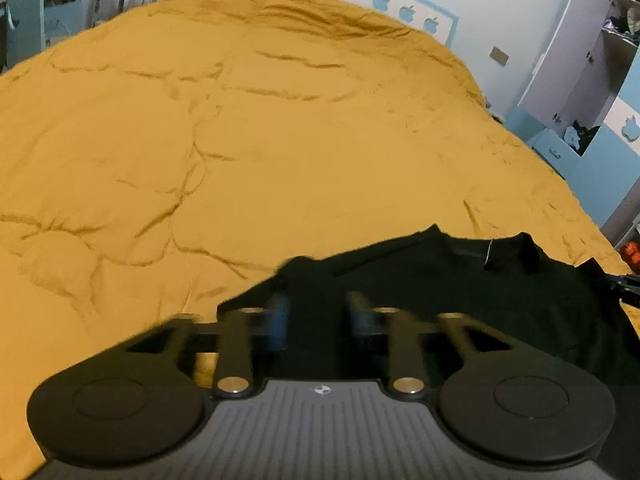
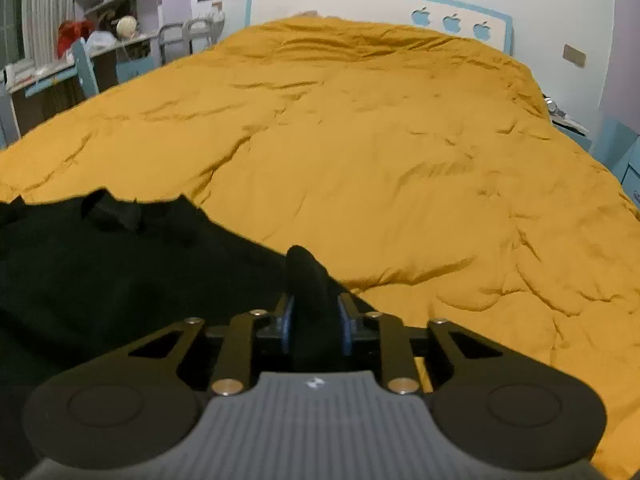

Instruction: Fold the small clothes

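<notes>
A black garment [image 1: 460,292] lies on the mustard-yellow bedspread [image 1: 240,140] at the near edge of the bed. My left gripper [image 1: 318,312] is over the garment's left part, its blue-padded jaws a small gap apart and blurred, with black cloth showing between them. In the right wrist view the same garment [image 2: 100,272] spreads to the left. My right gripper [image 2: 316,320] is shut on a bunched fold of the garment's right edge, which sticks up between the pads.
The bedspread [image 2: 400,160] covers the whole bed up to a white and blue headboard [image 2: 360,4]. A desk with shelves and chairs [image 2: 100,56] stands at the left. A wardrobe and blue drawers [image 1: 580,92] stand at the right.
</notes>
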The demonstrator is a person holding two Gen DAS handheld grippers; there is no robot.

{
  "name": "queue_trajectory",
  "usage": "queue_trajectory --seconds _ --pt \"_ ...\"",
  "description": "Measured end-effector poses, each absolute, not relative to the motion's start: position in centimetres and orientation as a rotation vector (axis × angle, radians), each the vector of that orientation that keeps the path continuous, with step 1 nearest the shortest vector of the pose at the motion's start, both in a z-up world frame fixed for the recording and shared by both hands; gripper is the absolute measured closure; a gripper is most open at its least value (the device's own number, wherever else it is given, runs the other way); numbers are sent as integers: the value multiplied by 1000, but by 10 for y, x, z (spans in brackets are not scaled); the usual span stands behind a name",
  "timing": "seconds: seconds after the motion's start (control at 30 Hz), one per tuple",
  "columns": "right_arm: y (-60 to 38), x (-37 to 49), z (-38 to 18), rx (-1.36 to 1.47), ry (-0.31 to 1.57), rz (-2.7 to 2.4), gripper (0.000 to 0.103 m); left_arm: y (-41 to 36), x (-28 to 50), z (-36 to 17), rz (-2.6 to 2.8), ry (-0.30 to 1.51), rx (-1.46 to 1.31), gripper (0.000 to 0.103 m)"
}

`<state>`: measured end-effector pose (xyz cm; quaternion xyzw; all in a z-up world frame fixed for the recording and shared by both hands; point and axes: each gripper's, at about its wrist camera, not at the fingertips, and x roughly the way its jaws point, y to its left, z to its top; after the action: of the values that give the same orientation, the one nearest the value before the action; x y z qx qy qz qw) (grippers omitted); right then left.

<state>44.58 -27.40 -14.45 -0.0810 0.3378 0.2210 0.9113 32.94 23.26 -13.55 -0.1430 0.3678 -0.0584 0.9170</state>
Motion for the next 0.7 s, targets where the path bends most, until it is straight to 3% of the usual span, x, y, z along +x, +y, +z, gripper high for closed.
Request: queue_trajectory --seconds 0.2,0.33,0.4,0.43,0.47,0.5,0.7 --pt "-283 441 -131 -53 604 363 95 262 304 -119 -77 565 -509 97" --pt "-277 453 -153 -80 677 301 93 268 312 -147 -32 668 -548 96" --pt "-275 458 -165 -93 703 259 84 263 317 -158 -20 712 -521 96" --pt "-275 459 -169 -91 710 249 78 262 319 -161 -13 730 -509 92" --pt "-276 459 -169 -91 706 226 64 261 319 -161 4 742 -488 86" --pt "-277 458 -168 -92 698 208 60 261 319 -158 22 743 -482 78" --pt "-293 417 -122 -61 646 148 60 271 286 -110 38 689 -501 76"
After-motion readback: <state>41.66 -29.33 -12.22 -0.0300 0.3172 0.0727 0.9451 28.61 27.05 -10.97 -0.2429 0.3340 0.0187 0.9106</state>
